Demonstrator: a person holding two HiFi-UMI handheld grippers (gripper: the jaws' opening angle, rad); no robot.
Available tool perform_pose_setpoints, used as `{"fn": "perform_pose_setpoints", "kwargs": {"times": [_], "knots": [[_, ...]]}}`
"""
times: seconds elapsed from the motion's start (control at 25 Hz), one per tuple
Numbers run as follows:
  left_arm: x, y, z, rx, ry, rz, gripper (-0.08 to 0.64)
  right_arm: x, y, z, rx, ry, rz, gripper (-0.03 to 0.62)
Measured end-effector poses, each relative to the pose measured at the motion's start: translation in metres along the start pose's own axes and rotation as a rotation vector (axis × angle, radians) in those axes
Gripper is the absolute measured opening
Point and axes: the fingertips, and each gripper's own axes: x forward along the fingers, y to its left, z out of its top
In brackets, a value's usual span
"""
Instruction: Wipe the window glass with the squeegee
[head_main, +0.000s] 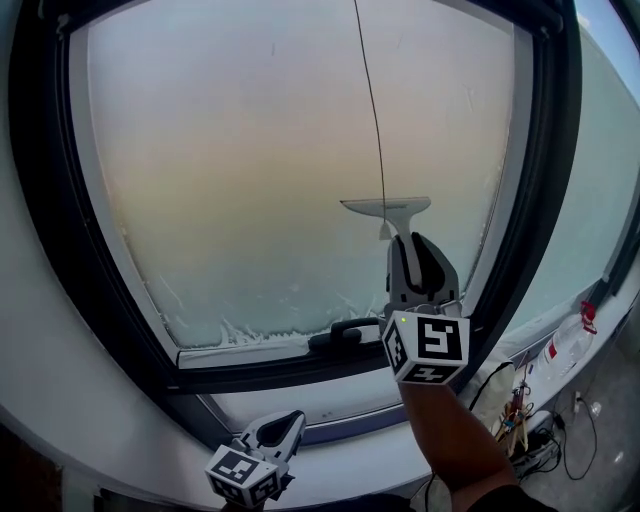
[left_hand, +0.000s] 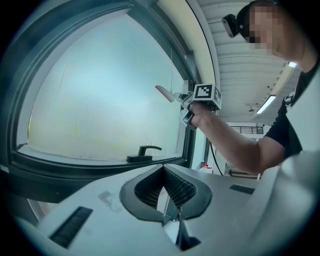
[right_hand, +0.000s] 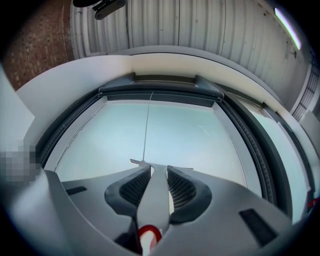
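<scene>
the right gripper is clamped tight on the handle of the one squeegee, whose blade lies against the window glass, right of centre. the left gripper hangs low, jaws together, holding nothing. one bottle lies far right, its contents unclear.

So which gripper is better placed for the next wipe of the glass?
Right gripper: shut on the squeegee, blade at the window glass. Left gripper is shut, empty, low beneath the frame.
</scene>
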Motion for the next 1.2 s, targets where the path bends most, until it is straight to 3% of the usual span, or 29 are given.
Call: {"fn": "perform_pose_setpoints", "kwargs": {"times": [0.44, 0.84, 1.2], "knots": [[0.002, 0.005, 0.002, 0.001, 0.001, 0.066, 0.000, 0.048, 0.005, 0.048, 0.002, -0.077, 0.016, 0.095], [0.003, 0.003, -0.004, 0.013, 0.011, 0.052, 0.000, 0.045, 0.008, 0.039, -0.045, -0.067, 0.016, 0.095], [0.005, -0.002, -0.009, -0.004, 0.030, 0.018, 0.000, 0.021, 0.018, -0.001, -0.057, 0.013, 0.050, 0.095]]}}
